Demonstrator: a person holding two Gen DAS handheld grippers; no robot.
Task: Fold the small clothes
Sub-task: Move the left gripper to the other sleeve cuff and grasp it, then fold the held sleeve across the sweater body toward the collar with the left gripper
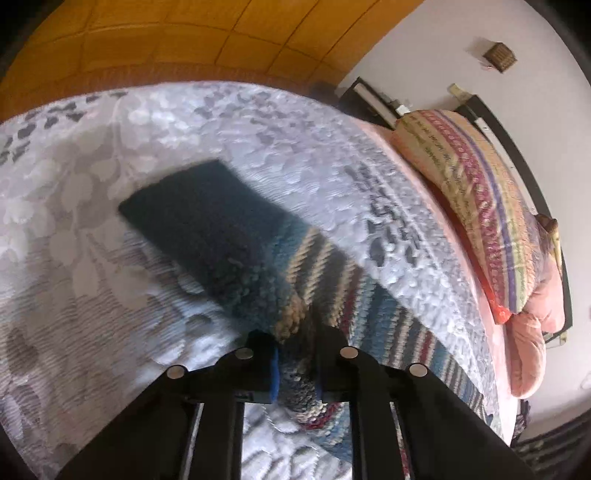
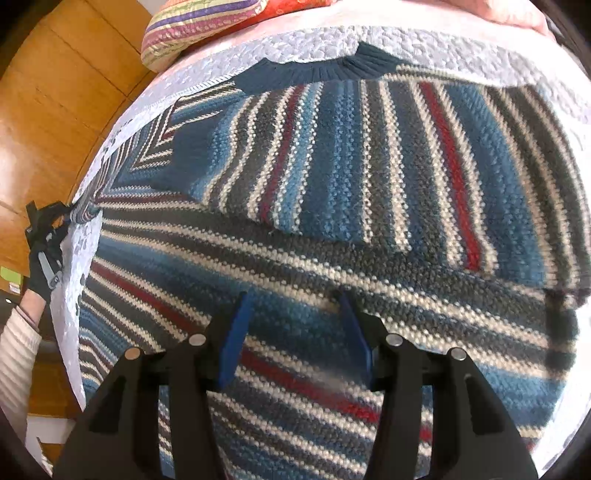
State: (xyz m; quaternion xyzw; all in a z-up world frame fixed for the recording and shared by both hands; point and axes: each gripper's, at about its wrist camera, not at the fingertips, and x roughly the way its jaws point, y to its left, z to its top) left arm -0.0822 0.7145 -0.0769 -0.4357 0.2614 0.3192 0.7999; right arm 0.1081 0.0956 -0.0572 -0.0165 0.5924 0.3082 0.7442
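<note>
Left wrist view: left gripper [image 1: 295, 363], fingers closed narrow on a bunched fold of the striped knit sweater [image 1: 325, 280], blue pads pinching the knit from either side. The gripped part appears to be a sleeve: its long axis runs from the tongs up and to the left, ending in a dark teal ribbed cuff [image 1: 184, 199] lying on the pale floral bedspread [image 1: 258, 122]. A striped pillow [image 1: 476, 199] sits at the right edge of the bed, well apart from the sleeve; a wooden panel [image 1: 184, 33] stands beyond the bed. Right wrist view: right gripper [image 2: 295, 332], fingers spread wide, holding nothing, poised just above the sweater's body, which fills the frame; contact between the fingertips and the knit cannot be told. One sleeve [image 2: 369, 158] is already folded across the body, its stripes running across those beneath; the dark ribbed collar [image 2: 332, 68] lies at the far edge, near the pillow. At the far left the left gripper, held in a gloved hand [image 2: 42, 266], grips the sweater at the bed's edge. Judgement: the left gripper holds the remaining sleeve, and the fold calls for carrying it inward, toward the body where the right gripper waits.
</note>
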